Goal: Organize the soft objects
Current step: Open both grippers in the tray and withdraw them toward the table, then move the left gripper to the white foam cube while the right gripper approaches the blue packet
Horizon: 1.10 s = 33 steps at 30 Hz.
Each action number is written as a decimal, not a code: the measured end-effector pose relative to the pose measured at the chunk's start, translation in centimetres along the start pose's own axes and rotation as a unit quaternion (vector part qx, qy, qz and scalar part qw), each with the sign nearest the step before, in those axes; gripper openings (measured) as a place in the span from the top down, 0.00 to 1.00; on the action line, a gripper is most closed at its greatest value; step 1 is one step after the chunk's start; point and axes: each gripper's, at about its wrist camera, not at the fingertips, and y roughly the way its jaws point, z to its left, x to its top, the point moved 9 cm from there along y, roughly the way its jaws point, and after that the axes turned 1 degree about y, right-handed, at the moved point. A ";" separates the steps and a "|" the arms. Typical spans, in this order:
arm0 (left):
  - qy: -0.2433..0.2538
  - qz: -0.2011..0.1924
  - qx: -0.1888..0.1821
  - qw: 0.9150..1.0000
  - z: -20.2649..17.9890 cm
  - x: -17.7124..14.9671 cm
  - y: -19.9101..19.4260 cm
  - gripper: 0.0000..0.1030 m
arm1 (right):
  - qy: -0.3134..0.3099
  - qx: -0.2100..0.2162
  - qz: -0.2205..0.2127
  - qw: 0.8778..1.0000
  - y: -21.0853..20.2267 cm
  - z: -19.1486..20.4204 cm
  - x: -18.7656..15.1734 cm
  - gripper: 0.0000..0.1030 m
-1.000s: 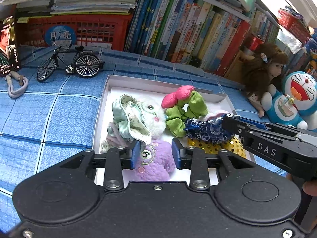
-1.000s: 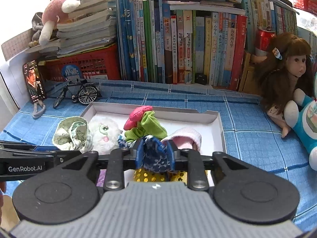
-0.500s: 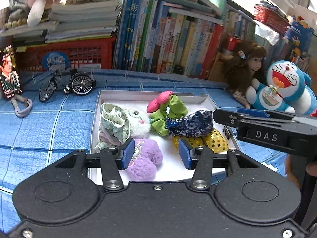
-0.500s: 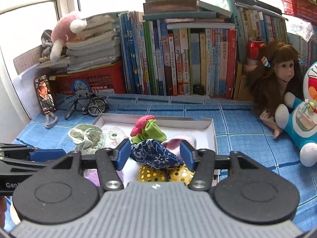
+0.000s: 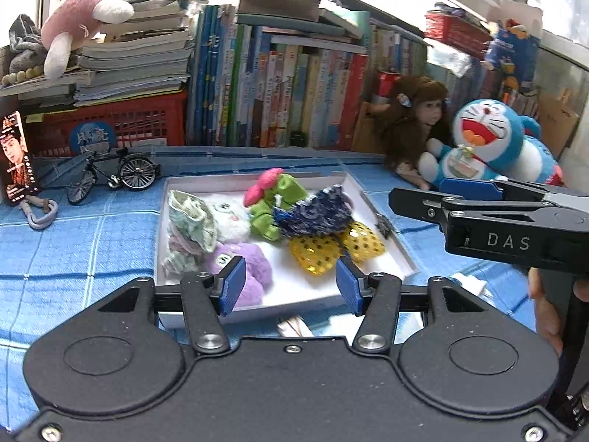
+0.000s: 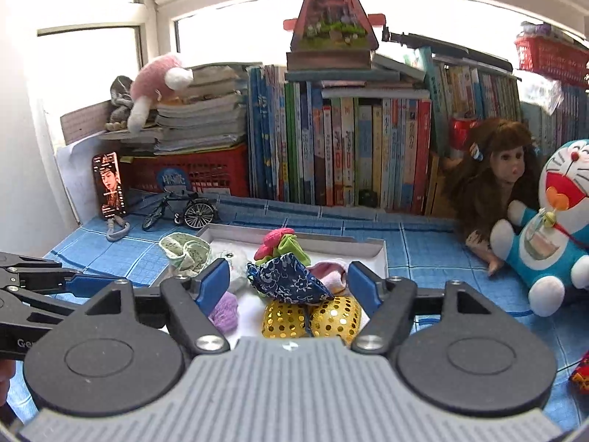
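My left claw (image 5: 287, 286) and right claw (image 6: 289, 287) just opening, both released and empty, above shallow white cardboard tray (image 5: 383, 237), navy floral fabric scrunchie (image 6: 289, 281) resting, seemingly, atop gold sequinned bow (image 6: 313, 316)

Along the back of my desk (image 5: 73, 258), under its blue checked cloth, a row of upright books (image 6: 338, 147) stands beside a red basket (image 6: 206, 173) loaded with stacked papers. A pink plush (image 5: 77, 25) lies on top of that stack. In front of the basket I see a small model bicycle (image 5: 110, 175), a portrait card (image 5: 16, 158) propped upright and a grey carabiner (image 5: 42, 213). To the right, a brown-haired doll (image 6: 493, 176) leans against a blue cat plush (image 6: 552, 228).
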 end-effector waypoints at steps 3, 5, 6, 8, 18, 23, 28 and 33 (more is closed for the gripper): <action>0.005 -0.007 -0.015 1.000 -1.0 -0.9 -1.1 0.47 | 0.001 0.003 -0.015 1.000 -1.5 -0.1 -0.3 0.17; 0.011 -0.014 -0.019 1.000 -1.5 -1.4 -1.6 0.46 | 0.003 0.004 -0.024 1.000 -2.4 -0.4 -0.5 0.17; 0.014 -0.017 -0.020 1.000 -1.9 -1.7 -1.9 0.45 | 0.004 0.004 -0.027 1.000 -2.8 -0.5 -0.7 0.17; 0.018 -0.022 -0.026 0.999 -2.5 -2.5 -2.4 0.45 | 0.004 0.002 -0.036 0.999 -3.6 -0.8 -1.1 0.16; 0.039 -0.038 -0.043 0.998 -5.0 -6.7 -3.0 0.43 | 0.019 -0.027 -0.086 0.996 -7.9 -3.1 -3.5 0.10; 0.022 -0.075 -0.028 0.997 -4.9 -8.4 -3.4 0.43 | 0.043 -0.042 -0.092 0.994 -8.8 -4.8 -5.4 0.09; 0.024 -0.087 -0.011 0.996 -4.7 -9.8 -3.0 0.43 | 0.060 -0.062 -0.087 0.993 -9.0 -6.4 -7.6 0.08; 0.034 -0.094 -0.009 0.995 -5.1 -10.7 -2.6 0.43 | 0.078 -0.079 -0.075 0.991 -8.8 -7.8 -9.8 0.08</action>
